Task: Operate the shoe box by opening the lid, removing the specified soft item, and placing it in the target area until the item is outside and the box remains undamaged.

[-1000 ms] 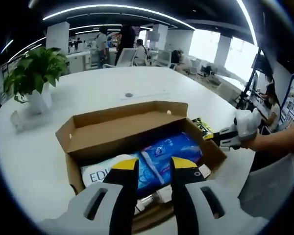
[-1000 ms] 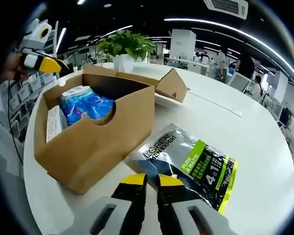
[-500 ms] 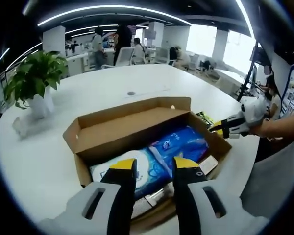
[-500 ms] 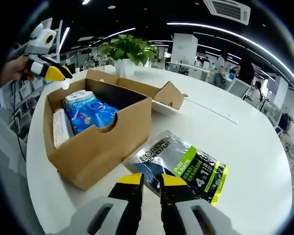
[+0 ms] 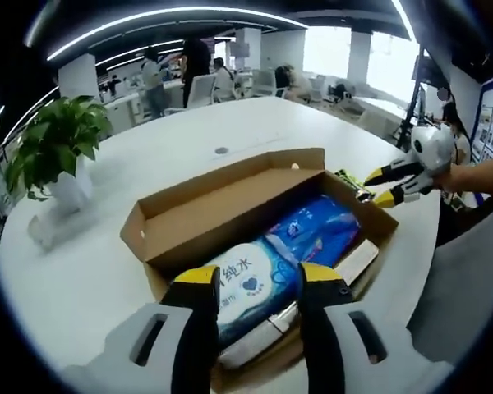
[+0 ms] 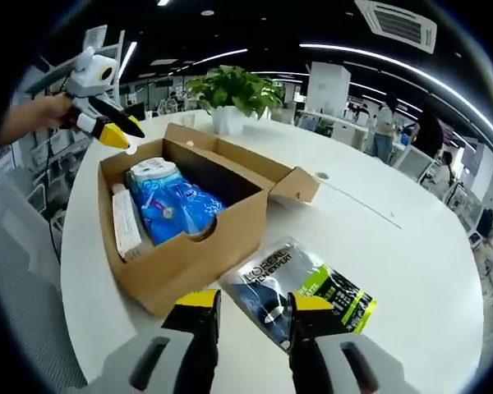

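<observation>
Left gripper view: left gripper [image 5: 259, 283] is seen nearest, jaws spread apart w/ nothing between them, held over the near end of the shoe box [image 5: 197, 215]. Box is open, lid folded back on its far side. Inside the box a blue-and-white soft pack [image 5: 271, 258] is laid lengthwise, white end toward the gripper, blue end toward the box's far-right corner. A flat white item [image 5: 357, 261] is tucked along the box's right wall. Beyond the box's right corner the right gripper [image 5: 392, 186] is seen, held by a hand, yellow tips parted, nothing gripped. Box is set on a white table [image 5: 90, 271]. Left of the box, well apart, a potted plant [image 5: 56, 139] in a white pot is stood on the table. Past the box, people and desks are seen in the office bkgd.

Right gripper view: right gripper [image 6: 251, 305] nearest, jaws apart and empty, over the near edge of a dark pouch [image 6: 300, 287] w/ green panel, lying flat on the table [image 6: 394, 246] just beside the box [image 6: 189, 254], on its right. Blue soft pack [image 6: 172, 205] is still inside the box, next to the flat white item [image 6: 125, 223] by the left wall. Left gripper [image 6: 107, 123] is held by a hand above the box's far-left corner, tips slightly parted. Plant [image 6: 234, 90] is stood beyond the box.
</observation>
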A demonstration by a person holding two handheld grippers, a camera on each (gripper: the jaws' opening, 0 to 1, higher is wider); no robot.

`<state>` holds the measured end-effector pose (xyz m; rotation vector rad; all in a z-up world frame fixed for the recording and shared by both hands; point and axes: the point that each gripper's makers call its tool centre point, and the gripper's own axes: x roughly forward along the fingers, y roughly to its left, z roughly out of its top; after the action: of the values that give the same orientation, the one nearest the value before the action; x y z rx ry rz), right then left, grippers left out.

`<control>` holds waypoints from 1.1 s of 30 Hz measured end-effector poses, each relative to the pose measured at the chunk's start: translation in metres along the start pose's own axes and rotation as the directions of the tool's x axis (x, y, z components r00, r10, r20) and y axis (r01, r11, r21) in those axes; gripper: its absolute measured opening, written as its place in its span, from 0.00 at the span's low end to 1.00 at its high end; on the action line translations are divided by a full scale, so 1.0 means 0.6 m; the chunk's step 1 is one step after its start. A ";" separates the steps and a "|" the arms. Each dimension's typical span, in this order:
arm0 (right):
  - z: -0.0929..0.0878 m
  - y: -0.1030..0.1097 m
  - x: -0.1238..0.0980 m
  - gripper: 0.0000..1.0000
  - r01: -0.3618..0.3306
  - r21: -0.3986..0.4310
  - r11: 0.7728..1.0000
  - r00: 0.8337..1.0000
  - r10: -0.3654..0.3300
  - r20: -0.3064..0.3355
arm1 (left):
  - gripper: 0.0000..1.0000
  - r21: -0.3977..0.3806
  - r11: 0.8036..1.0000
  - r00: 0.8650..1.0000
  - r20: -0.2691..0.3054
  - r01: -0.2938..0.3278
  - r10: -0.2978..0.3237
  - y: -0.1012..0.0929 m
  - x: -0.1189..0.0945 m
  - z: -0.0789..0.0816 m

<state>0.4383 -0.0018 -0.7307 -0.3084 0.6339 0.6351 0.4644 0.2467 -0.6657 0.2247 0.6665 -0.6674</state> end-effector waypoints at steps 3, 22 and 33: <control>0.011 0.003 -0.006 0.35 -0.022 -0.028 0.999 1.000 0.022 0.000 | 0.42 0.030 1.000 1.000 -0.019 0.008 -0.008 0.003 0.000 -0.004; 0.113 0.051 -0.021 0.49 -0.179 -0.050 0.983 0.983 0.181 0.038 | 0.53 0.301 0.947 0.980 -0.192 0.108 -0.051 0.013 0.019 -0.039; 0.135 0.086 -0.007 0.52 -0.227 -0.095 0.969 0.973 0.231 0.030 | 0.54 0.382 0.904 0.959 -0.269 0.191 -0.089 0.018 0.028 -0.053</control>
<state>0.4392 0.0725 -0.6698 -0.3091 0.6069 0.8921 0.4652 0.2590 -0.7008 0.6581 0.7824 -0.9266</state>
